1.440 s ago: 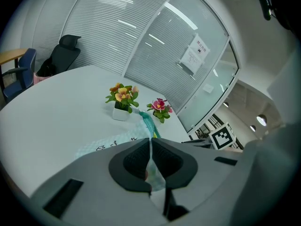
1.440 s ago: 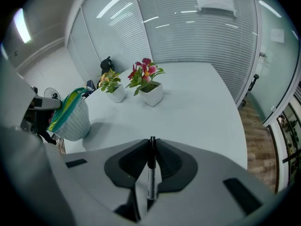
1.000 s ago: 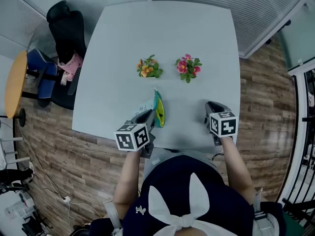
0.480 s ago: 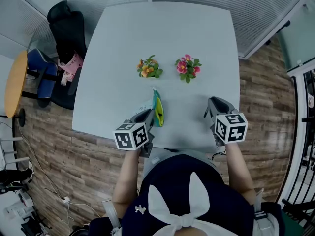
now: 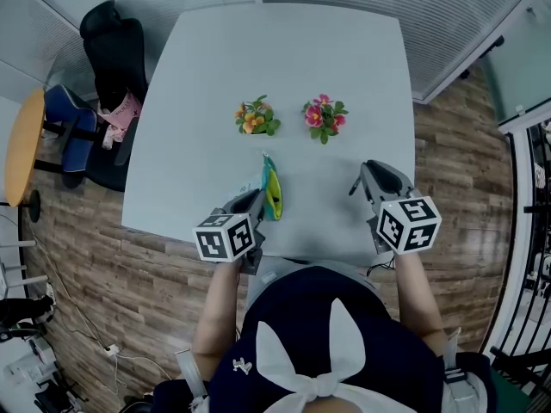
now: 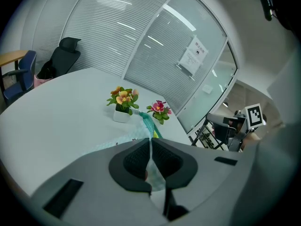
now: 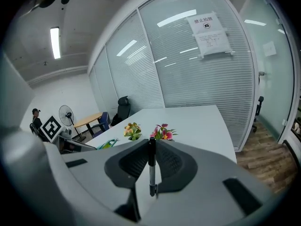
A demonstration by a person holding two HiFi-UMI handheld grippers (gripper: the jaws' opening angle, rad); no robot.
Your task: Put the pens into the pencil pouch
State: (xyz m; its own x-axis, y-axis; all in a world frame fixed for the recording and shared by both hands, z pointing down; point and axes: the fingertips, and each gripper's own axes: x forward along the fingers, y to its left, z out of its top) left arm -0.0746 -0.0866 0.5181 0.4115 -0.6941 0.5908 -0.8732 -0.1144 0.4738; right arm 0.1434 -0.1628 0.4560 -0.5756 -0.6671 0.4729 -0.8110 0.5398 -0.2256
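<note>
Head view: my right gripper [image 5: 375, 179] has lifted off the counter [image 5: 284, 67], fingers clamped on a pen [image 7: 151, 164]. The left gripper [image 5: 251, 205] pinches the pencil pouch [image 5: 272, 192] shut-fingered, near-left. Insertion looks next.

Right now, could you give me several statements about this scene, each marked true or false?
1. The right gripper holds a pen. True.
2. The left gripper is open and empty. False: it is shut on the pencil pouch.
3. Two flower pots stand on the table. True.
4. The pen lies inside the pencil pouch. False: it is between the right gripper's jaws, apart from the pencil pouch.
</note>
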